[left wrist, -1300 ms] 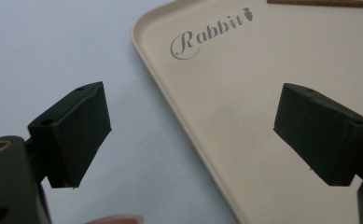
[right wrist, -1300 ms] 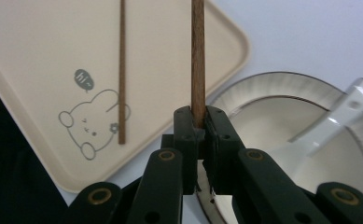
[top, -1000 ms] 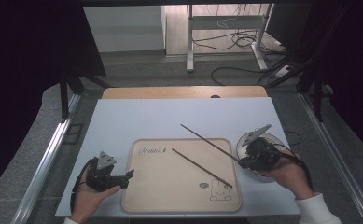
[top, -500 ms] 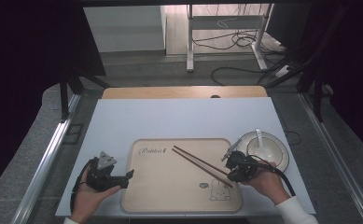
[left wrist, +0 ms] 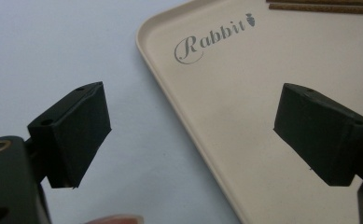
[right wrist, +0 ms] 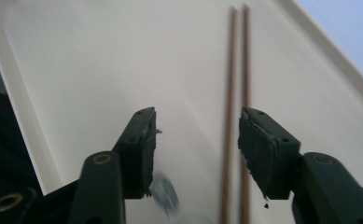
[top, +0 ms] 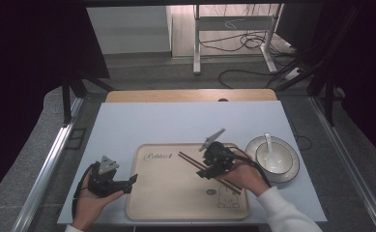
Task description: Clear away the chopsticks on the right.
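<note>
**Pale table, tray and bowl**

A pale blue-white table [top: 185,123] carries the things, with a wooden strip along its far edge. A beige tray [top: 176,193] lies flat on it near the front edge, printed "Rabbit" at one corner and a rabbit drawing at another. Just right of the tray stands a white bowl [top: 284,169], apart from it.

Beyond your table [top: 185,121] you face a grey floor [top: 176,72] with trailing cables [top: 243,43] (near white desk legs [top: 196,38]), dark either side.
</note>
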